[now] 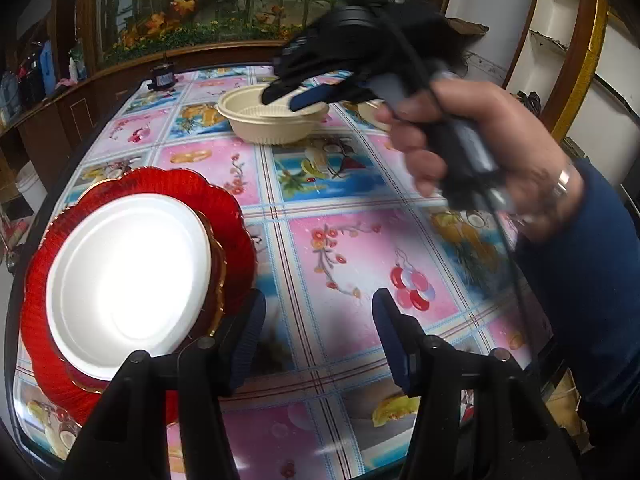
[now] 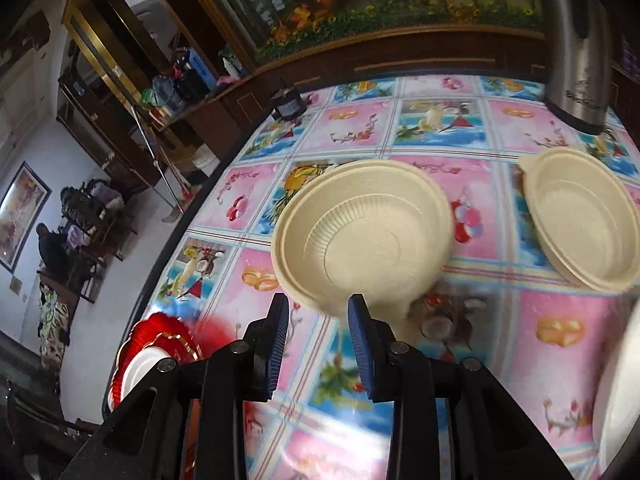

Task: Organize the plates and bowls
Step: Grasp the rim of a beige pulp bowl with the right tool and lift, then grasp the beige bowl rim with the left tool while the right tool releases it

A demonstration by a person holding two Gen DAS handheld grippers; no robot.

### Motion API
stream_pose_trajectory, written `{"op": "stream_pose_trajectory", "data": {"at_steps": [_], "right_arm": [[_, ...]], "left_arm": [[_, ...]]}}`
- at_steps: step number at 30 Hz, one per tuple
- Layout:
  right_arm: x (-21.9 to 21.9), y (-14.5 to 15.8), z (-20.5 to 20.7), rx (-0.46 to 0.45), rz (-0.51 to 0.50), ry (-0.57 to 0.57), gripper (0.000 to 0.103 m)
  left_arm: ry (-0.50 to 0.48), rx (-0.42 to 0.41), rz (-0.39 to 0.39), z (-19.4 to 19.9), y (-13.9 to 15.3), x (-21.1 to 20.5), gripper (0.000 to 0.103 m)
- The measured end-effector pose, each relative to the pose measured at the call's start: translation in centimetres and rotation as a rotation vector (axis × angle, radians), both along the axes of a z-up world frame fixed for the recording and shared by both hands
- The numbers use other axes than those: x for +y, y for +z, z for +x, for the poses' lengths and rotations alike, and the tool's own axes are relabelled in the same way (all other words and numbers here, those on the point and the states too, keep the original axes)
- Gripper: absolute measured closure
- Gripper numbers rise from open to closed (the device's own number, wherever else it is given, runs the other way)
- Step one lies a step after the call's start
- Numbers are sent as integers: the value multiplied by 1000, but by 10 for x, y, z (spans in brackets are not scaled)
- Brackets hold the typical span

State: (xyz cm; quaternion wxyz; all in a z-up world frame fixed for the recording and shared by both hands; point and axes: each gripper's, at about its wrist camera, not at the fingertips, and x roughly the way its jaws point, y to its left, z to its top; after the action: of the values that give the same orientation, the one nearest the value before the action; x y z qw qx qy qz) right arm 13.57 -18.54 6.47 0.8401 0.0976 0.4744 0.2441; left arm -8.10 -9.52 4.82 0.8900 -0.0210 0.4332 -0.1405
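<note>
Bowls and plates on a patterned worktop (image 1: 340, 240)
Nothing is held: the left gripper (image 1: 319, 332) is parted beside the white plate (image 1: 128, 276) (on red plates (image 1: 224, 208)); the right gripper (image 2: 318, 340) is narrowly parted before a beige bowl (image 2: 360, 240).

- Even daylight; white plate (image 1: 128, 276) near the tabletop's (image 1: 340, 240) left edge glares, detail lost.
- Right hand (image 1: 480, 152) and its hand-held gripper (image 1: 288, 98) motion-blurred.
- Right-wrist view smeared along the tabletop's near edge.
- Fisheye bending, dark corners.

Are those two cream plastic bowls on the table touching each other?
Apart. The right wrist view shows the nearer cream plastic bowl and the second cream bowl with a clear strip of patterned tablecloth between their rims.
</note>
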Motion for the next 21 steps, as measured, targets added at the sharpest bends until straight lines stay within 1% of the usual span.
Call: {"op": "stream_pose_trajectory", "data": {"at_steps": [3, 6, 7, 11, 12, 14, 15, 16, 18, 19, 20, 21], "right_arm": [[16, -14, 19, 39, -74, 23, 70], [18, -22, 19, 98, -81, 58, 70], [17, -22, 15, 103, -90, 69, 70], [7, -20, -19, 116, -141, 148, 69], [0, -20, -35, 120, -159, 171, 68], [-12, -21, -59, 122, -194, 208, 62], [-19, -23, -73, 119, -228, 220, 62], [-29, -22, -90, 108, -269, 230, 62], [-50, -12, -120, 45, -292, 224, 62], [-69, 0, -138, -8, -262, 190, 62], [-81, 6, -148, -31, -233, 165, 62], [-102, 16, -164, -68, -178, 110, 62]], "left_arm": [[-34, 14, -5, -4, -2, -7, 48], [-51, 7, 5, -7, 0, -12, 48], [-53, 7, 2, -7, 0, -13, 48], [-54, 5, 0, -8, 2, -16, 48], [-55, 5, -2, -9, 3, -16, 48], [-56, 5, -6, -11, 5, -18, 48], [-58, 5, -9, -11, 5, -18, 48], [-60, 7, -15, -11, 6, -19, 48], [-62, 14, -25, -10, 7, -20, 48], [-63, 16, -32, -10, 8, -21, 48], [-61, 21, -43, -7, 9, -22, 48], [-58, 27, -52, -4, 10, -22, 48]]}}
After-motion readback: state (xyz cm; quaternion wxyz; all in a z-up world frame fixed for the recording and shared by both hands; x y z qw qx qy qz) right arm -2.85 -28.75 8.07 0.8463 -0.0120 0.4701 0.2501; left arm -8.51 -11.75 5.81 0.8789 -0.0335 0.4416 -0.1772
